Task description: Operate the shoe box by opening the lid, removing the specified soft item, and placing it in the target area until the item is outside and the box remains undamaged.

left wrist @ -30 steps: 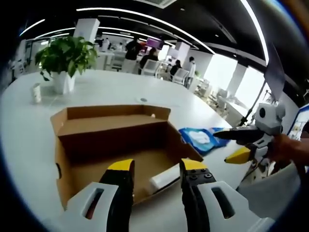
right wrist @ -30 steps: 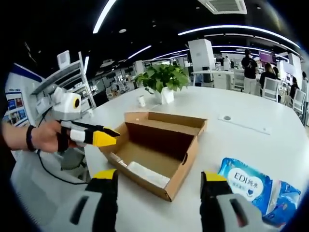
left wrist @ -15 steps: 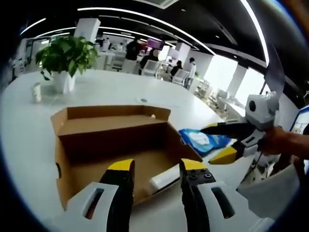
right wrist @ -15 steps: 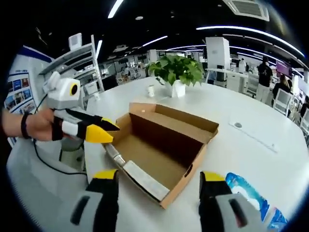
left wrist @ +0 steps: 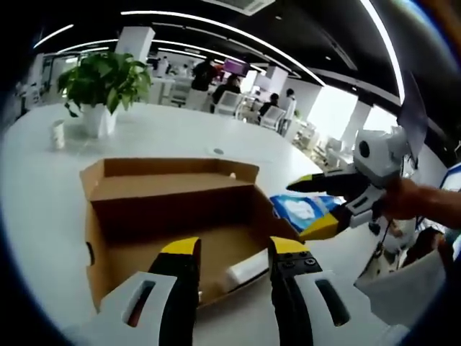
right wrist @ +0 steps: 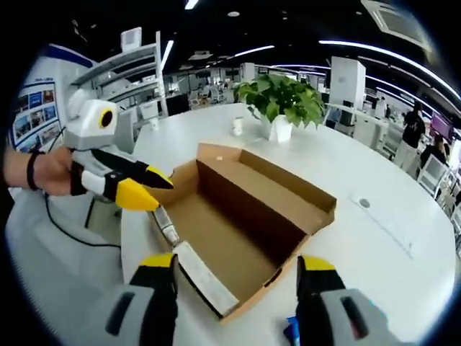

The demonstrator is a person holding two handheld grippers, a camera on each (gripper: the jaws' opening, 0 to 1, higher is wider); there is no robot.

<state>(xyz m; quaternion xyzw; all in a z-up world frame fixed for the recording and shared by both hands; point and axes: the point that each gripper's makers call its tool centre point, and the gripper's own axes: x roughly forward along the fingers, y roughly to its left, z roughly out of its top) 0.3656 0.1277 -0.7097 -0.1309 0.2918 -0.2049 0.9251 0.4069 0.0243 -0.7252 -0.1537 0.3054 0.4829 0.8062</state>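
The open cardboard shoe box [left wrist: 173, 209] [right wrist: 245, 223] lies on the white table with its lid folded back. A white soft item [left wrist: 247, 268] [right wrist: 205, 280] rests inside along one wall. My left gripper [left wrist: 234, 252] stands open just before the box's near edge, with nothing between its jaws. In the right gripper view it [right wrist: 160, 193] hovers at the box's left corner. My right gripper [right wrist: 236, 267] is open wide above the box's near side. It [left wrist: 306, 209] reaches in from the right over a blue wipes packet [left wrist: 297, 209] [right wrist: 291, 331].
A potted plant [left wrist: 101, 79] [right wrist: 284, 101] and a small white cup [left wrist: 57, 133] [right wrist: 238, 126] stand on the table [left wrist: 43, 194] behind the box. A hand [right wrist: 50, 169] holds the left gripper. Desks, chairs and people fill the office beyond.
My right gripper has moved toward the box, over the blue packet, which has slid to the bottom of its view. My left gripper has barely moved.
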